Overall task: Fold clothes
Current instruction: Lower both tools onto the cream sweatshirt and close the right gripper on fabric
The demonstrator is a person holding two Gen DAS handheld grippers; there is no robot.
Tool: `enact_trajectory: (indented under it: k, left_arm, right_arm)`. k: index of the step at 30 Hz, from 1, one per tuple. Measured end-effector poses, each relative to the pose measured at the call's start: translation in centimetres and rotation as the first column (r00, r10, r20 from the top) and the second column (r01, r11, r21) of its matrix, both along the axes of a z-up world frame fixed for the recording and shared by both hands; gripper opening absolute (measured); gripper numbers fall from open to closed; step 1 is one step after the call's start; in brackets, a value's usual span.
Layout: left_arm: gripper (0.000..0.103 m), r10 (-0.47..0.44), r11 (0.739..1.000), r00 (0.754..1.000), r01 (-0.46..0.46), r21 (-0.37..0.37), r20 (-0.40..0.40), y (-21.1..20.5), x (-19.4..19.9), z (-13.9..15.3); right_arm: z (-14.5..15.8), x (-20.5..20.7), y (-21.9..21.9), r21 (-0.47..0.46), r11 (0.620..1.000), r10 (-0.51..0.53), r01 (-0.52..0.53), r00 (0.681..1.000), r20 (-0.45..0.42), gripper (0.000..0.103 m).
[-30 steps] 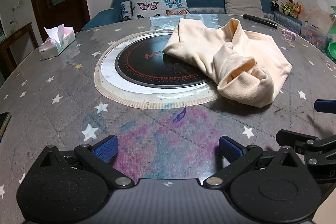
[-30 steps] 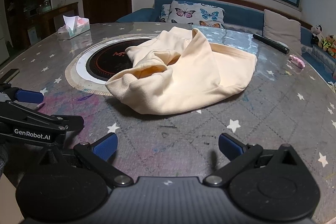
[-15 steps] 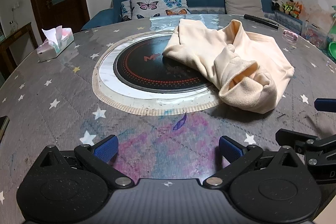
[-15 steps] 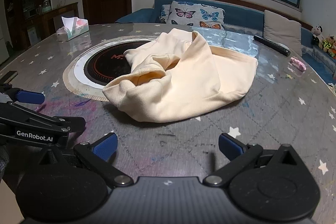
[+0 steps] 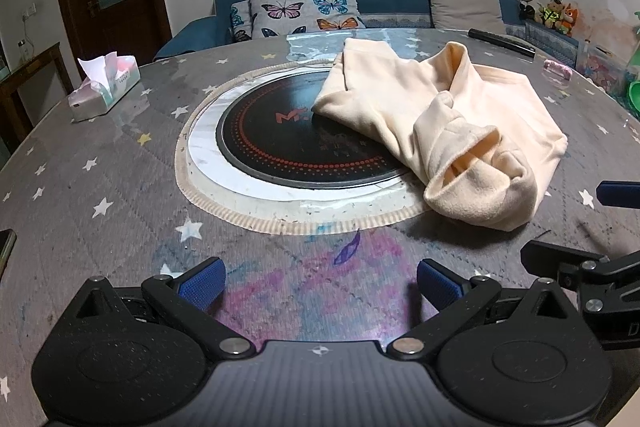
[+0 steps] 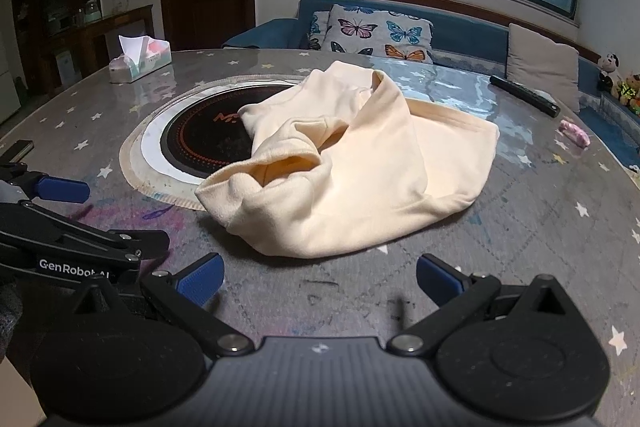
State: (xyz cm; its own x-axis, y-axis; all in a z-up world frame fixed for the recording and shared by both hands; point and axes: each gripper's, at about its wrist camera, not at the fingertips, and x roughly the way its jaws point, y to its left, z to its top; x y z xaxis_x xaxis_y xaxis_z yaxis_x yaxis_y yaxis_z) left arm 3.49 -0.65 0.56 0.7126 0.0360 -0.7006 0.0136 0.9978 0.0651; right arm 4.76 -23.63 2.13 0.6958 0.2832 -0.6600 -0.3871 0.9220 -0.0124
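1. A cream garment lies crumpled right of centre in the left view, on the table, partly over the black round plate.
2. The right gripper sits at the bottom of its frame, jaws wide apart, empty, just short of the garment.
3. The left gripper is likewise spread open, holding nothing.
4. A tissue box stands at middle left; a remote lies at upper right.

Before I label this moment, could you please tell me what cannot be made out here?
- Cream garment: its type; crumpled on itself in both views.
- Dark flat object: cut off by the left wrist view's edge.
- Induction plate logo: partly covered by the garment.
- Small pink item: too small to identify.
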Motion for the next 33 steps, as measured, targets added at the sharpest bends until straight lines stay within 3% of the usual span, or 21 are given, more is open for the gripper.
enact_trajectory:
  k: [8,16,26,33]
  left_arm:
    - [0.103,0.006,1.000,1.000,-0.006,0.009,0.006,0.0,0.5,0.3]
    - [0.102,0.033,0.999,0.998,-0.034,0.005,0.053,1.3,1.9,2.6]
    - [0.084,-0.012,0.999,0.997,0.016,-0.044,0.072,1.4,5.7,4.7]
    - [0.081,-0.118,0.991,0.990,0.122,-0.053,0.081,-0.6,8.5,5.3]
  right_arm:
    - [0.5,0.6,-0.4,0.009,1.000,-0.004,0.004,1.000,0.003,0.103]
    - [2.4,2.1,-1.6,0.029,1.000,-0.006,0.005,0.999,0.032,0.103]
    - [4.2,10.1,-2.5,0.019,0.997,-0.074,0.073,0.995,0.063,0.089]
    - [3.9,16.6,-0.6,-0.003,0.999,-0.039,0.039,0.998,0.053,0.077]
